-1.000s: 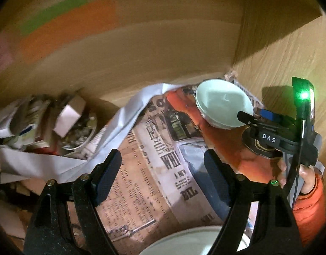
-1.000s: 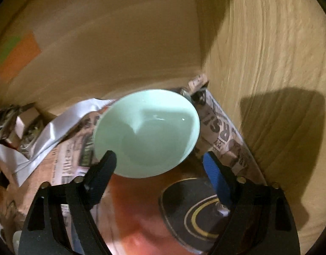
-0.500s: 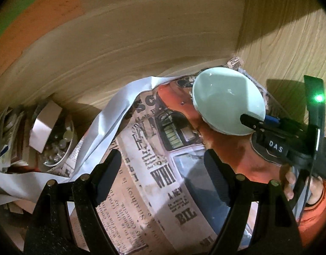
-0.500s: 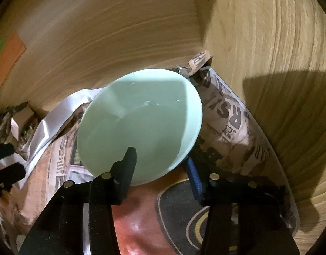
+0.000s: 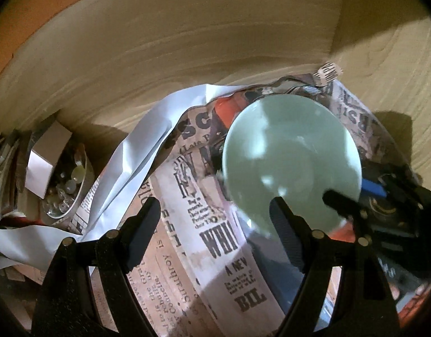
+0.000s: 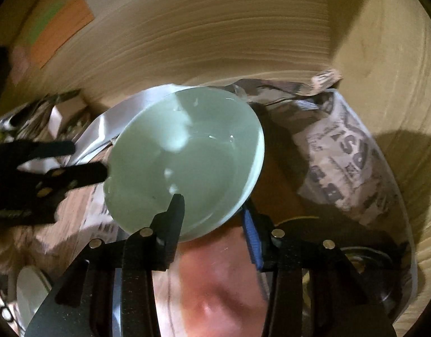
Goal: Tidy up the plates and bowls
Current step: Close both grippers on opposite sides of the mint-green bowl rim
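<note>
We see the right gripper low in the middle of its own view; its jaws have just been closing, and now they clamp the near rim of the bowl — the black finger lies inside the bowl, the blue-padded one outside under the rim. The bowl, pale green and empty, sits in the centre of that view, tilted with its mouth toward the camera, above the newspaper that lines the wooden shelf; whether its base touches the paper we cannot tell. A dark disc with a yellow ring shows at the lower right of that view, partly hidden.

In the left view the bowl is right of centre, with the right gripper biting its lower right edge. The left gripper fills the bottom of that frame, its fingers wide apart with nothing between them but printed newspaper below; the right finger overlaps the bowl's lower edge in the picture, though contact is not clear. In the right view it reaches in from the left edge, one tip just beside the bowl's left rim.

At the left of the left view a white plastic sheet drapes across the paper; beyond it stands a metal dish of small round bits, with a box leaning in it.
</note>
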